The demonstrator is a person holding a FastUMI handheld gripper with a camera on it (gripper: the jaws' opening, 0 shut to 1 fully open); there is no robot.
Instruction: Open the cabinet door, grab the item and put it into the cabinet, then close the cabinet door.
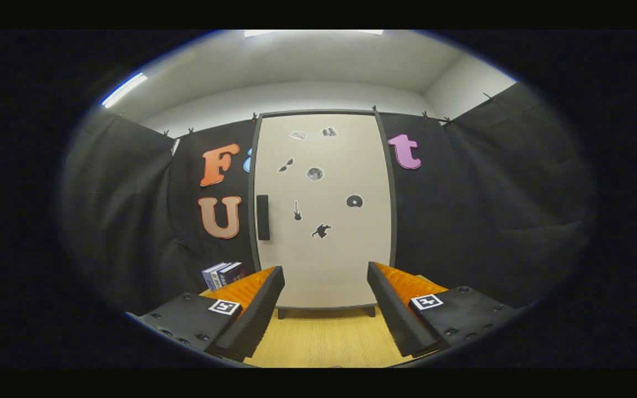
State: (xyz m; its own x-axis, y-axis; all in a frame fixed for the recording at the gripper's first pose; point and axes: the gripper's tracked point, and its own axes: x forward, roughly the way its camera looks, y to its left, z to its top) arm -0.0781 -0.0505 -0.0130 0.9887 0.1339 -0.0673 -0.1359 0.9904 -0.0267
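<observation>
A tall cabinet [324,210] with a pale door stands straight ahead on the wooden tabletop [324,337], its door shut. Small dark stickers dot the door. A dark vertical handle [263,217] sits on the door's left side. My gripper [325,276] is open, its fingers wide apart with nothing between them, some way short of the cabinet's lower part. Several small upright boxes [223,275] stand to the left of the cabinet's foot, just beyond my left finger.
Black cloth walls close in the booth on the left, right and behind the cabinet. The cabinet stands on short dark feet at the back of the table. Bare wood lies between my fingers and the cabinet.
</observation>
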